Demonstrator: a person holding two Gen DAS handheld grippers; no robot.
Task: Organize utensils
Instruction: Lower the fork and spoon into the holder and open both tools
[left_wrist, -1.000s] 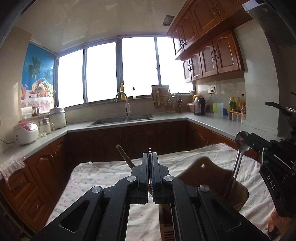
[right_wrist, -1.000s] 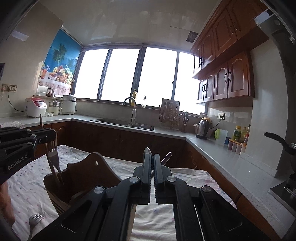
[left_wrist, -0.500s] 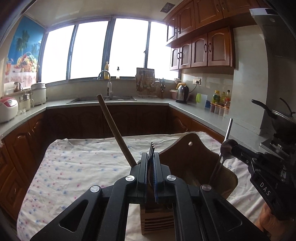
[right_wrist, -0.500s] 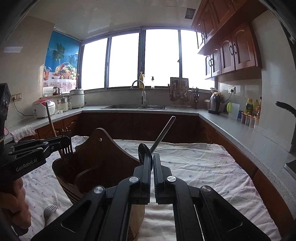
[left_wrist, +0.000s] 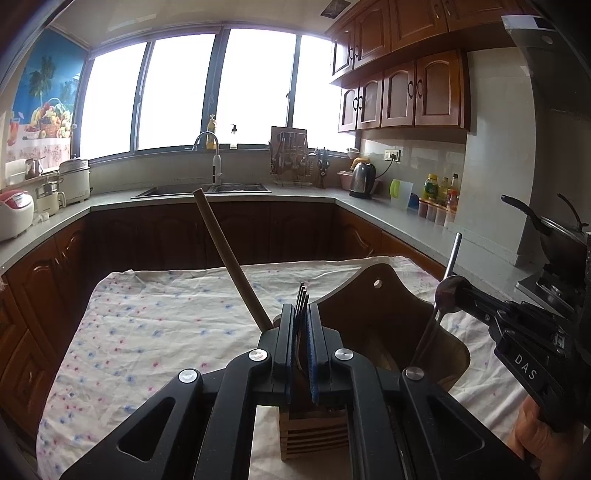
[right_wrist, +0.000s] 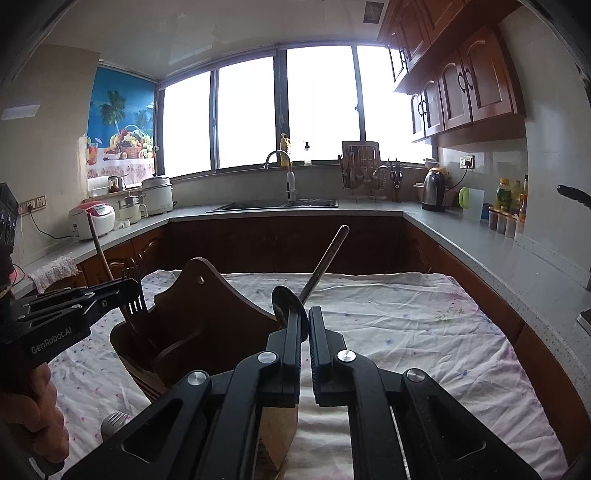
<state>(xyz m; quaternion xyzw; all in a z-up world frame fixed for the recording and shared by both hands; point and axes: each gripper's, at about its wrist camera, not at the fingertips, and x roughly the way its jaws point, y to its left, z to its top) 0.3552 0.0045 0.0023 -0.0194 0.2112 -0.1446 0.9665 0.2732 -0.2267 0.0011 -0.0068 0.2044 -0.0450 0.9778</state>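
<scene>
Jaws clamp one fork (left_wrist: 301, 299) left, one spoon (right_wrist: 286, 304) right; holder (right_wrist: 192, 325) seemingly below.

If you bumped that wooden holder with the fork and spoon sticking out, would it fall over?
Probably not easily. The wooden holder sits on a wide base on the rumpled tablecloth, so it would likely slide or drag the cloth first. Its tall back and long, leaning handles could make it somewhat top-heavy, so a hard push high up might tip it.

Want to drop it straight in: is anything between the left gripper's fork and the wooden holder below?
Nothing visible blocks it. The fork, shut in the left gripper, hangs over the wooden holder's open end. A wooden handle leans close beside it; the right gripper's spoon is at the other end.
</scene>
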